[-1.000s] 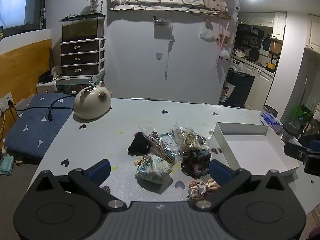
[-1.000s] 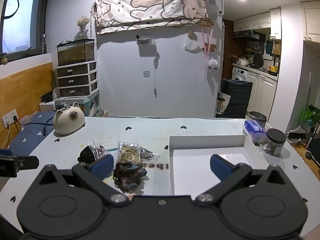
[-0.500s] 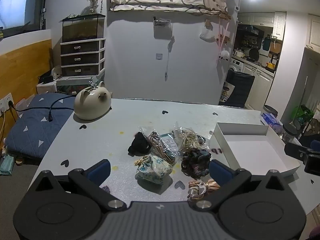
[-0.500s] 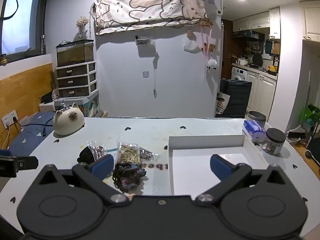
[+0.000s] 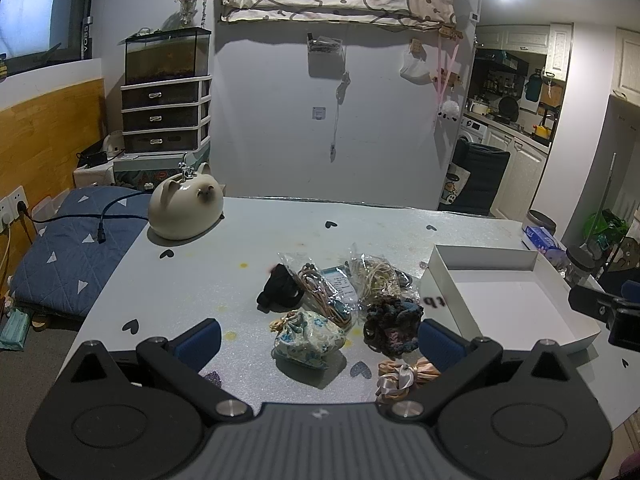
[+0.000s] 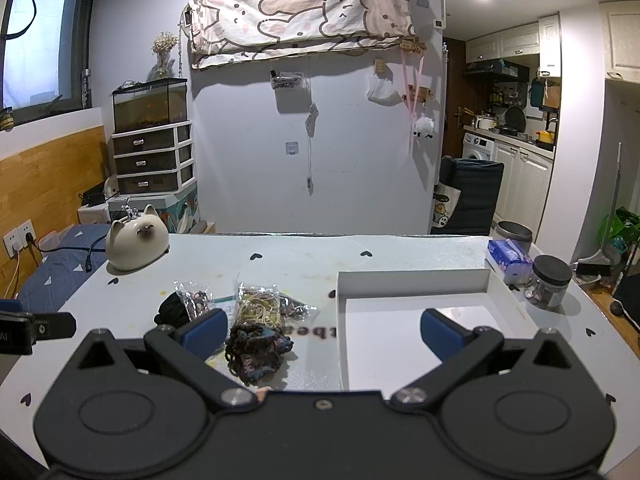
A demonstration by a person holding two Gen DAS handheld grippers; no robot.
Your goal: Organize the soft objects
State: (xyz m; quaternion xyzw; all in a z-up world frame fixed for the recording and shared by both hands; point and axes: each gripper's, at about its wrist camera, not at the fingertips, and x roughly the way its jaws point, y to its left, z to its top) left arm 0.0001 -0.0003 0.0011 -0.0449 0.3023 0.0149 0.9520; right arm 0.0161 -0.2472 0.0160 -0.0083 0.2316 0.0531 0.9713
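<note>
Soft items, among them a floral pouch [image 5: 308,338] and a dark scrunchie [image 5: 390,326], are lying heaped beside the empty white box [image 5: 516,304]. We are holding both the left gripper [image 5: 318,340] and the right gripper [image 6: 324,330] spread, empty; we judge taking one piece squarely works best.

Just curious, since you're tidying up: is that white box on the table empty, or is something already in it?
Empty. The white box shows only its bare white floor in both views; the soft items still lie on the table.
</note>
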